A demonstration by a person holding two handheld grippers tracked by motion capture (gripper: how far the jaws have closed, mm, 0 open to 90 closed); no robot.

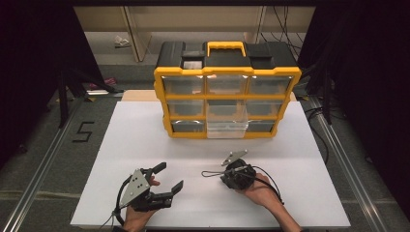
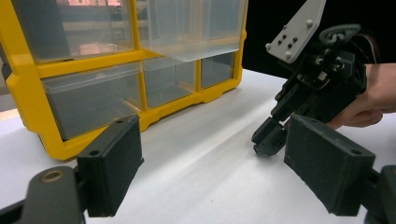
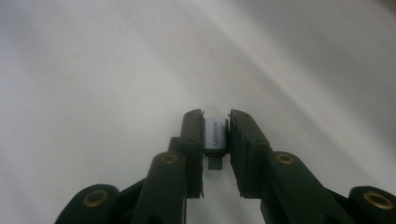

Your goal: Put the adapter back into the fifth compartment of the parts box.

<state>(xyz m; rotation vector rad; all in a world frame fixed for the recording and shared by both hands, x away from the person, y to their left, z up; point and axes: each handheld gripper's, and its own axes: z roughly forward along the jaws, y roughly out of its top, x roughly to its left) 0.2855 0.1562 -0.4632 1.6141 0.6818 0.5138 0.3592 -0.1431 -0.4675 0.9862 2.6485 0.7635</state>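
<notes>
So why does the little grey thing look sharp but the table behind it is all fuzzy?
In the right gripper view, focus sits close, on the small grey adapter pinched between the jaws, so the white table blurs into soft streaks. In the left gripper view, the clear drawers reflect pale light. The high view is dim and dark at its sides.

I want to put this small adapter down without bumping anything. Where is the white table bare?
Bare board lies between the organizer and both hand-held grippers, and along the left edge of the white table. It is crowded by the pulled-out drawer and around the left hand-held gripper and right hand-held gripper, shut on the adapter.
</notes>
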